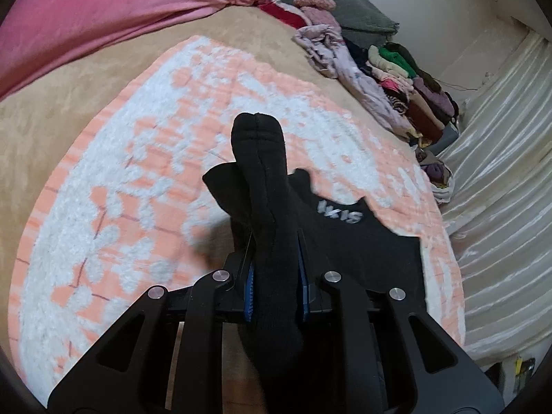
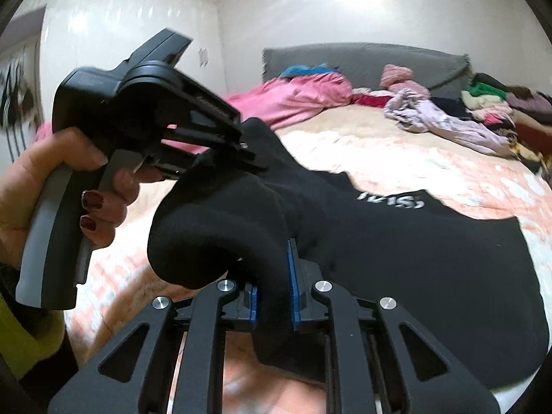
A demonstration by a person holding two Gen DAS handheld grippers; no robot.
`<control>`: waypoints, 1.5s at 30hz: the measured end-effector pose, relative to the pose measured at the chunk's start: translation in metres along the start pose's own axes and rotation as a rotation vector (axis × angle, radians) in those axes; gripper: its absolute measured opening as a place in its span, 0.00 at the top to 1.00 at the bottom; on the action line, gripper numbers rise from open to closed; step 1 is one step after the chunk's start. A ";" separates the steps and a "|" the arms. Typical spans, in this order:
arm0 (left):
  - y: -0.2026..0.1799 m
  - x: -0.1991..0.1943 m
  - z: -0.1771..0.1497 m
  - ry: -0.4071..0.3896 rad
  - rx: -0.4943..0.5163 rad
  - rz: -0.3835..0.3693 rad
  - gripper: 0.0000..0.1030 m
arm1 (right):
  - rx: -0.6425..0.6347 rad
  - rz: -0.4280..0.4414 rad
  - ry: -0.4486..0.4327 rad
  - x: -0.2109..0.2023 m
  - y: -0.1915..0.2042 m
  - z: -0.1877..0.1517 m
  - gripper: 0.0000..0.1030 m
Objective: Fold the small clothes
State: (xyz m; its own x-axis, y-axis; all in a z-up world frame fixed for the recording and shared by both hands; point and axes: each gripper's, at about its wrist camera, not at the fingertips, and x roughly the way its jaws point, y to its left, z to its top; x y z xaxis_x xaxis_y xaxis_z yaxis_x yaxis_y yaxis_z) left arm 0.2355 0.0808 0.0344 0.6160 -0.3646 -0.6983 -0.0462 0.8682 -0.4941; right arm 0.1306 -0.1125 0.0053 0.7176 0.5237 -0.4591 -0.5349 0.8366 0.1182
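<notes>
Left gripper (image 1: 276,276): you are clamping its blue pads on the black sock (image 1: 265,186) | Right gripper (image 2: 272,296): you are pinching the same sock's other end | Sock: hanging between both tools above the peach-and-white blanket (image 1: 114,186), over a black garment (image 2: 431,241).

I note a bed (image 1: 86,79) with a beige cover; a peach-and-white flowered blanket (image 1: 138,179) lies spread flat on it. A pink duvet (image 1: 86,10) is bunched along the far side, against a grey headboard cushion (image 2: 362,58). Beside that I see a crumpled lilac garment (image 1: 348,69), a pink fluffy item (image 1: 315,0) and a mixed pile of clothes (image 1: 410,79) along the bed's edge. A cream pleated curtain (image 1: 500,158) hangs just beyond. White wardrobe doors (image 2: 120,34) stand behind.
</notes>
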 end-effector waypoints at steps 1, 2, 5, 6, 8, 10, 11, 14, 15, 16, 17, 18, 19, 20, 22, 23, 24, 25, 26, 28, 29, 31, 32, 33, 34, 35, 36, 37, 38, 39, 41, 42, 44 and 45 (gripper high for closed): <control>-0.011 -0.002 0.002 -0.002 0.016 0.003 0.89 | 0.016 -0.003 -0.014 -0.006 -0.003 0.001 0.90; -0.018 -0.003 0.003 -0.004 0.029 0.008 0.89 | 0.037 -0.005 -0.031 -0.013 -0.009 0.002 0.92; -0.051 -0.002 0.005 -0.005 0.084 0.031 0.89 | 0.079 -0.015 -0.056 -0.030 -0.024 0.001 0.93; -0.064 0.000 0.005 -0.005 0.101 0.034 0.89 | 0.096 -0.018 -0.064 -0.034 -0.029 0.001 0.93; -0.085 0.004 0.004 -0.001 0.126 0.036 0.89 | 0.132 -0.022 -0.072 -0.043 -0.042 0.000 0.93; -0.102 0.009 0.002 0.007 0.149 0.038 0.89 | 0.163 -0.029 -0.078 -0.053 -0.054 -0.003 0.93; -0.112 0.012 0.001 0.013 0.161 0.039 0.89 | 0.177 -0.032 -0.080 -0.058 -0.059 -0.005 0.93; -0.133 0.020 -0.003 0.028 0.184 0.043 0.89 | 0.214 -0.042 -0.084 -0.068 -0.074 -0.011 0.93; -0.142 0.024 -0.006 0.034 0.197 0.047 0.89 | 0.227 -0.047 -0.085 -0.073 -0.079 -0.014 0.93; -0.150 0.029 -0.009 0.040 0.210 0.051 0.89 | 0.234 -0.050 -0.084 -0.074 -0.083 -0.015 0.93; -0.154 0.031 -0.011 0.044 0.216 0.054 0.89 | 0.242 -0.053 -0.081 -0.075 -0.087 -0.017 0.93; -0.160 0.036 -0.013 0.051 0.225 0.059 0.89 | 0.255 -0.056 -0.078 -0.078 -0.091 -0.020 0.93; -0.166 0.039 -0.016 0.056 0.231 0.062 0.89 | 0.262 -0.056 -0.076 -0.080 -0.094 -0.022 0.94; -0.172 0.045 -0.018 0.062 0.238 0.065 0.89 | 0.271 -0.056 -0.072 -0.081 -0.098 -0.025 0.94; -0.180 0.051 -0.023 0.068 0.256 0.080 0.89 | 0.293 -0.052 -0.059 -0.083 -0.105 -0.032 0.93; -0.183 0.054 -0.025 0.070 0.266 0.086 0.89 | 0.299 -0.051 -0.055 -0.083 -0.107 -0.034 0.93; -0.188 0.058 -0.028 0.076 0.274 0.092 0.89 | 0.306 -0.051 -0.052 -0.084 -0.110 -0.037 0.93; -0.191 0.062 -0.029 0.082 0.278 0.096 0.89 | 0.315 -0.050 -0.048 -0.082 -0.112 -0.039 0.93; -0.194 0.066 -0.031 0.087 0.280 0.100 0.89 | 0.324 -0.049 -0.045 -0.082 -0.114 -0.041 0.93; -0.198 0.071 -0.033 0.094 0.285 0.107 0.89 | 0.340 -0.045 -0.042 -0.083 -0.119 -0.044 0.93; -0.200 0.074 -0.034 0.097 0.289 0.111 0.89 | 0.347 -0.043 -0.041 -0.082 -0.121 -0.045 0.93; -0.207 0.078 -0.038 0.104 0.300 0.120 0.89 | 0.363 -0.041 -0.041 -0.084 -0.127 -0.049 0.93; -0.210 0.080 -0.040 0.107 0.305 0.123 0.88 | 0.374 -0.039 -0.041 -0.083 -0.131 -0.049 0.93; -0.213 0.083 -0.041 0.111 0.310 0.126 0.88 | 0.381 -0.038 -0.041 -0.083 -0.133 -0.050 0.93; -0.217 0.086 -0.043 0.116 0.314 0.131 0.88 | 0.392 -0.038 -0.043 -0.085 -0.136 -0.052 0.93; -0.220 0.088 -0.044 0.118 0.317 0.134 0.87 | 0.402 -0.038 -0.042 -0.085 -0.138 -0.054 0.93; -0.224 0.093 -0.045 0.122 0.320 0.140 0.87 | 0.409 -0.039 -0.041 -0.086 -0.139 -0.055 0.93; -0.226 0.095 -0.047 0.123 0.318 0.143 0.84 | 0.419 -0.040 -0.038 -0.087 -0.141 -0.057 0.93; -0.228 0.099 -0.048 0.126 0.317 0.141 0.82 | 0.423 -0.042 -0.037 -0.088 -0.143 -0.058 0.93; -0.230 0.102 -0.050 0.129 0.318 0.136 0.81 | 0.427 -0.047 -0.037 -0.090 -0.143 -0.059 0.93; -0.234 0.107 -0.054 0.151 0.313 0.069 0.54 | 0.441 -0.057 -0.030 -0.092 -0.148 -0.064 0.91; -0.233 0.106 -0.055 0.161 0.295 0.003 0.42 | 0.453 -0.069 -0.026 -0.093 -0.151 -0.067 0.90; -0.226 0.096 -0.054 0.130 0.244 -0.094 0.33 | 0.480 -0.088 -0.021 -0.098 -0.159 -0.073 0.88; -0.223 0.093 -0.053 0.117 0.238 -0.092 0.33 | 0.501 -0.084 -0.016 -0.100 -0.165 -0.077 0.86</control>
State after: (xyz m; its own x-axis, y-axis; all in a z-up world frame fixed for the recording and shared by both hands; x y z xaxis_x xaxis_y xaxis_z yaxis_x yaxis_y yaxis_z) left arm 0.2610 -0.1641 0.0523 0.5136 -0.4700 -0.7179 0.2001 0.8792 -0.4324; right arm 0.1128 -0.3156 -0.0356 0.7577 0.4504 -0.4723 -0.1983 0.8483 0.4909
